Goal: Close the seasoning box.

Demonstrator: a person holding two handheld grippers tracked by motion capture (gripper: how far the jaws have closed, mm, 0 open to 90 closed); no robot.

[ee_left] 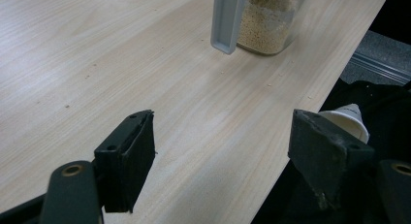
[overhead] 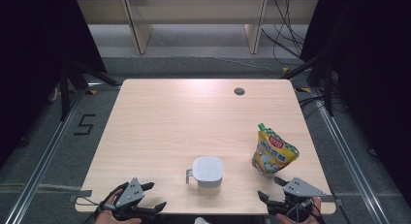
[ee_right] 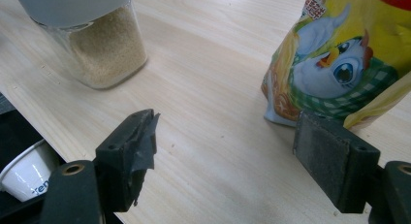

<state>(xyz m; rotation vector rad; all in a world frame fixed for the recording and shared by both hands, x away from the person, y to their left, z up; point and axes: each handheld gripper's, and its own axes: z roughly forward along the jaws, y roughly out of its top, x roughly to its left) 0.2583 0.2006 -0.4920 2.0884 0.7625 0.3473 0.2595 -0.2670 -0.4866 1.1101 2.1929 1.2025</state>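
One light wooden table (overhead: 194, 117) carries two items; a round cable hole (overhead: 239, 91) sits near its far right.

Item 1: one yellow stand-up pouch (overhead: 274, 151) with a green cap, standing upright at the right side of the table. It is just beyond the right gripper (overhead: 277, 190). In the right gripper view the pouch (ee_right: 349, 54) shows a cartoon chick with a green checked scarf. Its red label carries writing too small to read.

Item 2: one clear jar (overhead: 208, 174) with a pale grey lid and a grey side handle, standing near the front edge between the two grippers. In the left gripper view the jar (ee_left: 269, 20) holds fine tan granules.

Two hand-held grippers are at the front edge. The left gripper (overhead: 152, 197) has its jaws spread wide and grips nothing; it is well apart from the jar. The right gripper likewise has jaws wide apart and empty, with the pouch base just ahead of its right jaw, not touching.

One white paper cup (ee_right: 26, 173) sits below the table edge; its lettering is cut off.

On the floor at left, tape marks form a "5" (overhead: 85, 124).
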